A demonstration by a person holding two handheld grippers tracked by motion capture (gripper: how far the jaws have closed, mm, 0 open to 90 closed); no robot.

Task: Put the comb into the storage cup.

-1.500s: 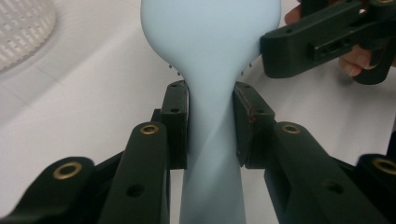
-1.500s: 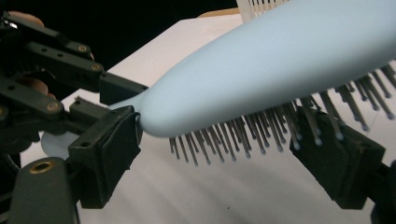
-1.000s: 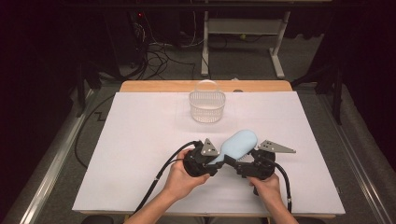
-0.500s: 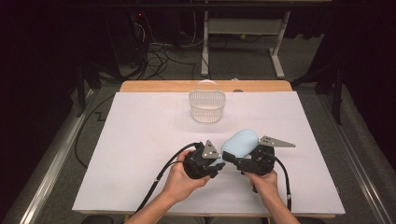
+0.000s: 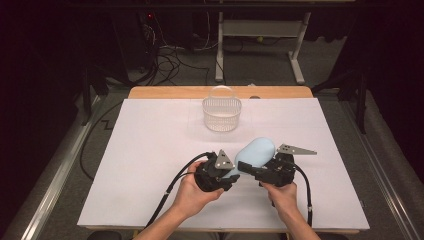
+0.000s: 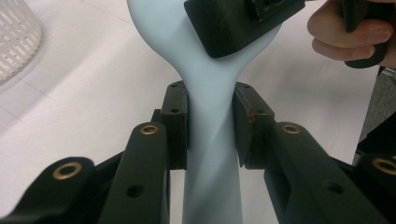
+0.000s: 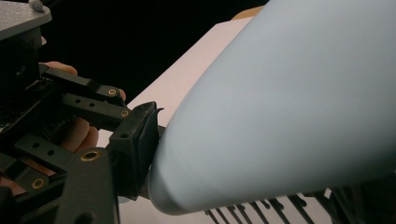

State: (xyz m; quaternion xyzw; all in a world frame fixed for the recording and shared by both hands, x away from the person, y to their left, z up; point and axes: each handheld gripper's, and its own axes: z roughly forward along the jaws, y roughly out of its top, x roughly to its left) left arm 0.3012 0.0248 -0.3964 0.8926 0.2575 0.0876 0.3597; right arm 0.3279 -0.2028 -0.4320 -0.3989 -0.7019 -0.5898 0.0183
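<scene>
Spatula work occupies both hands near the front of the white table (image 5: pixel 150 150). Left gripper (image 6: pixel 211 123) is clamped on the neck of the pale blue silicone spatula (image 5: pixel 257 152), steadying it above the tabletop so the broad blade points away. Right gripper (image 5: pixel 257 172) has just been closing around that blade, its pad (image 7: pixel 137 149) touching the blade's edge, probably to share the hold. White slotted basket (image 5: pixel 221 114) stands well apart, farther back.

In the right gripper view, the pale blue object (image 7: pixel 280 107) runs off the top and right edges, blurred, hiding the far jaw. In the left gripper view its head (image 6: pixel 187 42) is cut off at the top edge, partly covered by a black pad (image 6: pixel 229 25).
</scene>
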